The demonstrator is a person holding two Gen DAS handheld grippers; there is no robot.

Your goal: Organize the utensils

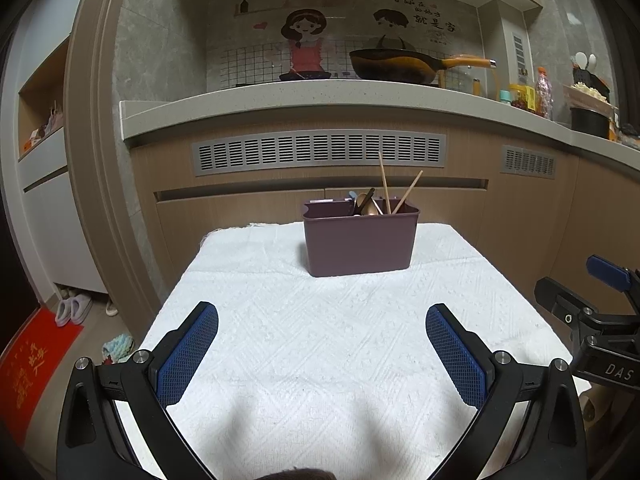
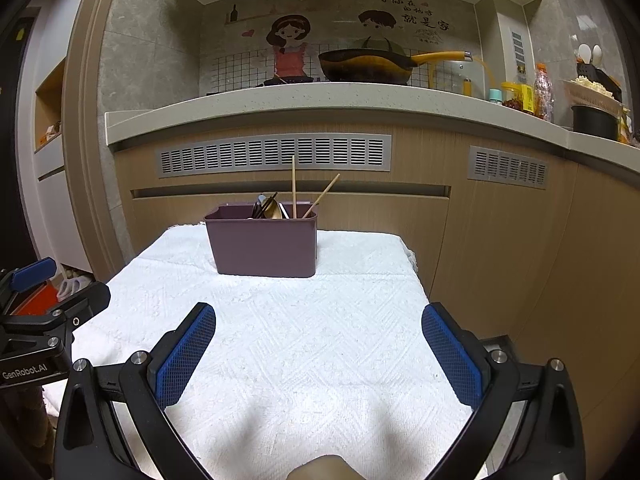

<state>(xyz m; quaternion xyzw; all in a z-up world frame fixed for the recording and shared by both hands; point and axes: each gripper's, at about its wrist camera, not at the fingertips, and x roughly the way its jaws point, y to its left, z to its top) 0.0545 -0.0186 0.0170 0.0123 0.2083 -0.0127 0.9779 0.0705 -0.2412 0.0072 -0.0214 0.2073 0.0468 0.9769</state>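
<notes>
Tongs, left point(image 1: 322, 328): both blue-padded fingers point(image 1: 188, 354) spread wide, nothing between them, hovering over the near part of a worktop point(image 1: 280, 360) covered by a white textured cloth. Utensil holder point(image 1: 358, 240), one, dark plum plastic, rectangular, standing upright on the cloth near the far edge of the worktop, roughly midway along that edge. Contents, left wrist view: two wooden chopsticks point(image 1: 385, 184) standing toward the holder's right end, one near vertical, one leaning right; spoons point(image 1: 366, 204) and dark-handled pieces bunched just left of them; exact count of these cannot be told. Right tongs point(image 1: 600, 304) appear at the right edge of this view, beside the worktop's right edge, fingers apart. Right wrist view: tongs, right point(image 2: 320, 326), blue pads point(image 2: 452, 354) likewise set wide and empty above the near part of the cloth. Holder point(image 2: 264, 244) again at the far edge, seen left of centre, chopsticks point(image 2: 294, 186) and spoons point(image 2: 268, 208) rising from it. Left tongs point(image 2: 44, 284) enter at the left edge of this view, off the worktop's left edge. Background: kitchen counter point(image 2: 320, 104) behind the worktop, bearing a dark wok point(image 2: 368, 66) with a yellow handle.
</notes>
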